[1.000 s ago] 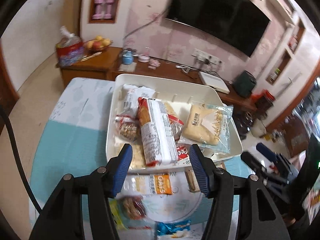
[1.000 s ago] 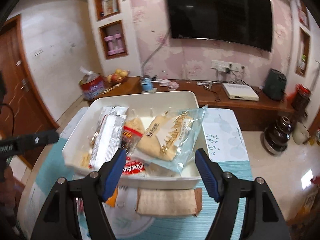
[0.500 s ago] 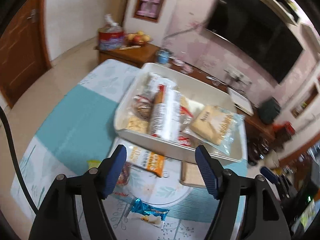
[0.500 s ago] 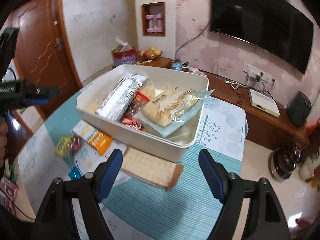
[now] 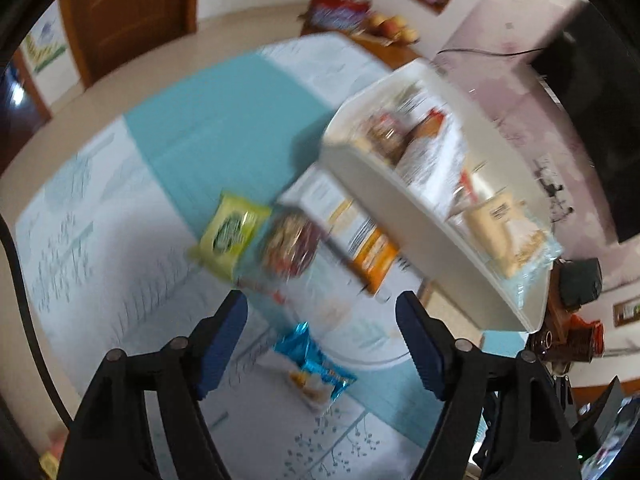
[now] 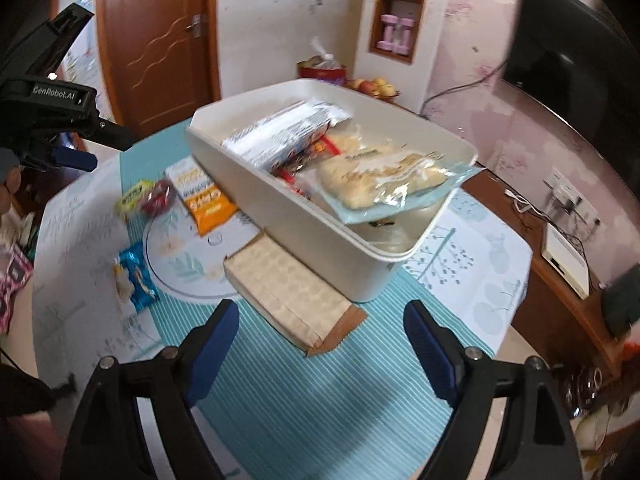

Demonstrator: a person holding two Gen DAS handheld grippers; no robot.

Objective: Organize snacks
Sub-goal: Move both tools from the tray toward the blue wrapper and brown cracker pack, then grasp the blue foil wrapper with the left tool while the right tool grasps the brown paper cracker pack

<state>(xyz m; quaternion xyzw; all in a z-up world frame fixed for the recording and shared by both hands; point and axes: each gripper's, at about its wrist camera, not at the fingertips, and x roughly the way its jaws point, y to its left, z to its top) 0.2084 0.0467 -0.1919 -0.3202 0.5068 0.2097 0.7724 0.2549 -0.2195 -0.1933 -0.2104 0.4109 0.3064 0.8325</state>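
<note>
On a table (image 6: 280, 412) spread with a teal-and-white patterned cloth sits a large cream tub (image 6: 320, 236), the biggest thing in either view, already heaped with snacks. Draped over its near rim is a clear bag of pale pastries (image 6: 384, 184) edged in blue; beside that lies a long silver-wrapped packet (image 6: 284, 132), with red wrappers showing beneath, their print too small to read. Just beside the tub's near wall on the cloth lies a tan flat packet (image 6: 288, 296) with a brown end flap. Further left, partly tucked against the tub, is a white and orange pouch (image 6: 206, 196) bearing what looks like "OATS". Near it lie a yellow-green packet (image 5: 230, 234) and a red round-looking snack (image 5: 292, 244), touching each other, the writing blurred. Closest to the camera in the left wrist view lies a small blue wrapper (image 5: 316, 368), apart from the others.

The left gripper (image 5: 322, 338) hangs above the blue wrapper, blue pads spread wide and opening, touching nothing. In the right wrist view its black body shows at upper left, lettered "GenRobot.AI". The right gripper (image 6: 320, 344) hangs over the near end of the tan packet, its jaws likewise wide and opening, nothing pinched between them.
</note>
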